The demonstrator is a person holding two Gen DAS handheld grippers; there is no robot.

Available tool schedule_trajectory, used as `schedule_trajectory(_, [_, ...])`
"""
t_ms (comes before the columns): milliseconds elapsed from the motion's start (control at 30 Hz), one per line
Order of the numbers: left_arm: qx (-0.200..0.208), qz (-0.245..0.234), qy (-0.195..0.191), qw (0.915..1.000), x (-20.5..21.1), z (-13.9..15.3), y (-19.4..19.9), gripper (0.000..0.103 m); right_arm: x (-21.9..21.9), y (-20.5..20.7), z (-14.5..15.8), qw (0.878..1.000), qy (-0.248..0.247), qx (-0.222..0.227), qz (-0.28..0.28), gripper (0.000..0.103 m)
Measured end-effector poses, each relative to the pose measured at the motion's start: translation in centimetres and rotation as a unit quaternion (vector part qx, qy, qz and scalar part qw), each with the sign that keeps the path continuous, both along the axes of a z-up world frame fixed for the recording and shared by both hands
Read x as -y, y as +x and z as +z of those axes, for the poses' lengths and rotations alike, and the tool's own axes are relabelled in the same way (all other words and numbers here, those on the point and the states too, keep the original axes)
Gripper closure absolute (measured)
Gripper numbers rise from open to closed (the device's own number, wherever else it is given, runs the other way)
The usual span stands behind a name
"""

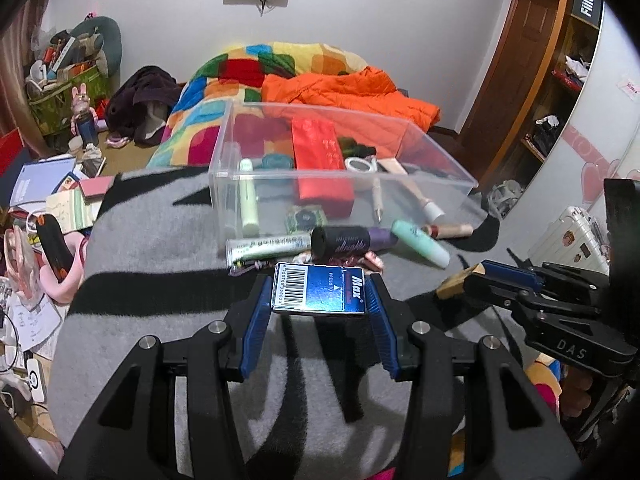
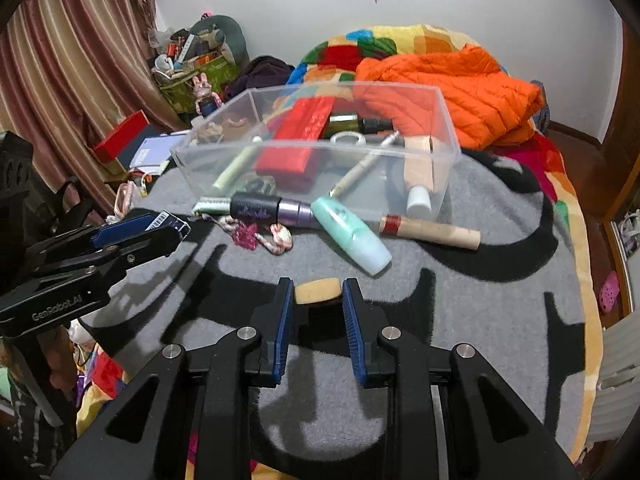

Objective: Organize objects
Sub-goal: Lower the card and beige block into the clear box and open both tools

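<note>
- Left wrist view: our left gripper [image 1: 319,294] pinches a blue box [image 1: 319,289] marked "Max" with a barcode, raised above the grey blanket [image 1: 160,240], near the clear bin [image 1: 340,178]; "DAS" on the other gripper.
- Right wrist view: our right gripper [image 2: 318,294] pinches a tan sponge [image 2: 318,291] over the blanket; "GenRobot.AI" on the other gripper.

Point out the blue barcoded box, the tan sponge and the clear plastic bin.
blue barcoded box [image 1: 320,289], left wrist view, middle of its top face, between the left fingers.
tan sponge [image 2: 318,290], right wrist view, its front face.
clear plastic bin [image 2: 316,145], right wrist view, near rim.
</note>
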State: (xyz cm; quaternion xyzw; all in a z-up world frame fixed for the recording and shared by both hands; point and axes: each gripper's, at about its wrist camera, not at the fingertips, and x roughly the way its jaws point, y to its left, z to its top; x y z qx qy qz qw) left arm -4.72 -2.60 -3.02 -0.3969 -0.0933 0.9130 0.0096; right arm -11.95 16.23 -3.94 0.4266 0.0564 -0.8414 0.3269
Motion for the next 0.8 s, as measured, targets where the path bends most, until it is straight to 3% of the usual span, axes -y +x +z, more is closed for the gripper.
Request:
schedule_trajectory(433, [-0.040, 0.005, -0.007, 0.9992, 0.2, 3.1, -2.8, 0.056, -0.1, -2.4, 5.4, 0.996, -0.035, -0.075, -0.023, 0.081])
schedule_trajectory(800, [-0.038, 0.015, 0.001, 0.9991, 1.5, 3.2, -7.0, 0.056, 0.9, -6.0, 6.2, 0.994, -0.034, -0.091, -0.049, 0.081])
